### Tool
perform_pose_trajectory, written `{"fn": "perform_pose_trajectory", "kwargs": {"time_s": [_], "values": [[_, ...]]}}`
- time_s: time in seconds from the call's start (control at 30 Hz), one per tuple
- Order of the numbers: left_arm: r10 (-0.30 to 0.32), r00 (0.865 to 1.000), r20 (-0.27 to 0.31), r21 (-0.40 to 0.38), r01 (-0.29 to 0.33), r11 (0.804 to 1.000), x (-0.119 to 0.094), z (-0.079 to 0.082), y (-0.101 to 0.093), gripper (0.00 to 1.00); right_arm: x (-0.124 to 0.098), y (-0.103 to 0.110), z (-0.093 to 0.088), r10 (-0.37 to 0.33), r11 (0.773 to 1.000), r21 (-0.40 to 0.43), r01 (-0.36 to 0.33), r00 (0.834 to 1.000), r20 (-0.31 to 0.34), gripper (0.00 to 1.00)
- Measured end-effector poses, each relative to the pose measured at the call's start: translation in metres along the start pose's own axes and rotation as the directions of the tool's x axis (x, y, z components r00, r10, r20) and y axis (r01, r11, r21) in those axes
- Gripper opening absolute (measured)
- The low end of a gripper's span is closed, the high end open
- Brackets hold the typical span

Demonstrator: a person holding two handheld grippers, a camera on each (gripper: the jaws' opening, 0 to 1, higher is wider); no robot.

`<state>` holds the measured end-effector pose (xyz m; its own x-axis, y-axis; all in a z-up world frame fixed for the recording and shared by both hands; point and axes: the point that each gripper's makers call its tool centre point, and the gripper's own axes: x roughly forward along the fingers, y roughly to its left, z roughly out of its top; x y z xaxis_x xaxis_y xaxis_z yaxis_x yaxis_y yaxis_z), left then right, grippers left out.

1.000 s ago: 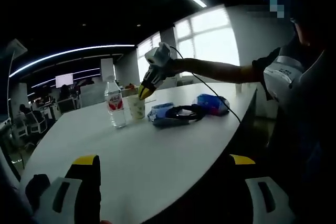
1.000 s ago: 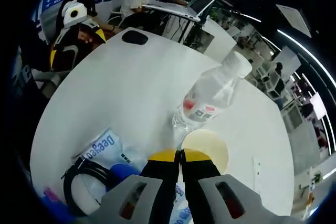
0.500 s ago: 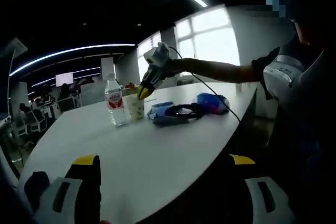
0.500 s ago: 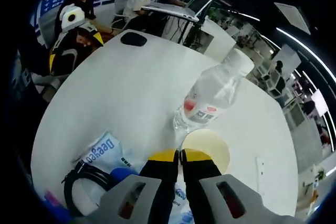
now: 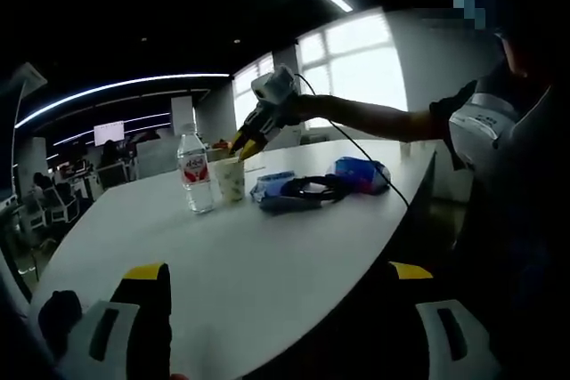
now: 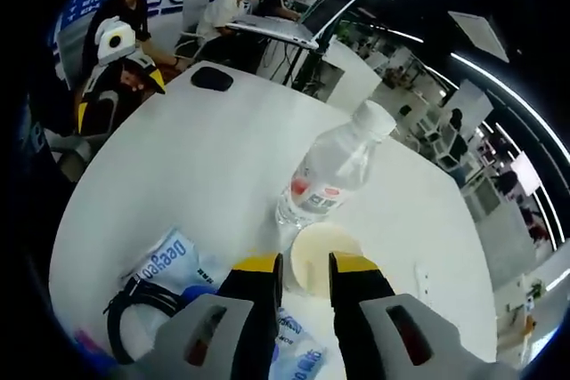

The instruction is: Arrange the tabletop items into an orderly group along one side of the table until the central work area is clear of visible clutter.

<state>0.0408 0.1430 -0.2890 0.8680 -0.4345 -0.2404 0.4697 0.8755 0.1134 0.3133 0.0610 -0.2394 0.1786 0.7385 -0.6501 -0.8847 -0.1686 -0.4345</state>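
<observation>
White table (image 6: 205, 149) holds a bottle (image 6: 331, 175) beside a cup (image 6: 312, 260), partly hidden by right gripper (image 6: 301, 266) fingers slightly parted.

Grey hand-held gripper (image 6: 297, 275), yellow-tipped jaws

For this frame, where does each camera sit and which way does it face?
Left gripper view: low at the table's near edge, facing across it to the cup, bottle and right gripper; own jaws apart; the person's arm reaches in.
Right gripper view: above the cup, looking down; own jaws open; left gripper at the far edge.
Shared: cup, bottle, headphones.
</observation>
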Motion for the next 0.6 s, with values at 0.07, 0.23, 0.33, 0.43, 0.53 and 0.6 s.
{"fn": "perform_pose_trajectory", "kwargs": {"time_s": [0.07,0.23,0.33,0.43,0.53,0.6], "values": [[0.002,1.000,0.002,-0.003,-0.002,1.000,0.002,0.001,0.001,0.99,-0.003,-0.006,0.003,-0.012,1.000,0.005,0.012,1.000,0.003,0.23],[0.001,1.000,-0.006,0.009,0.000,1.000,0.006,0.002,0.001,0.99,-0.015,-0.006,-0.007,-0.033,0.999,0.007,0.033,0.999,-0.002,0.29],[-0.002,1.000,-0.005,0.008,0.002,1.000,0.009,0.004,0.001,0.99,-0.022,-0.007,-0.013,-0.044,0.999,0.007,0.045,0.999,-0.008,0.31],[-0.009,1.000,-0.001,0.014,0.009,1.000,0.014,0.009,-0.002,0.99,-0.028,-0.005,-0.018,-0.047,0.999,0.019,0.047,0.999,-0.004,0.31],[-0.019,1.000,0.000,0.024,0.019,1.000,0.019,0.013,-0.005,0.99,-0.035,0.001,-0.026,-0.051,0.998,0.025,0.052,0.999,-0.010,0.31],[-0.027,1.000,-0.001,0.029,0.027,0.999,0.021,0.015,-0.007,0.99,-0.039,0.005,-0.031,-0.048,0.998,0.029,0.048,0.999,-0.014,0.31]]}}
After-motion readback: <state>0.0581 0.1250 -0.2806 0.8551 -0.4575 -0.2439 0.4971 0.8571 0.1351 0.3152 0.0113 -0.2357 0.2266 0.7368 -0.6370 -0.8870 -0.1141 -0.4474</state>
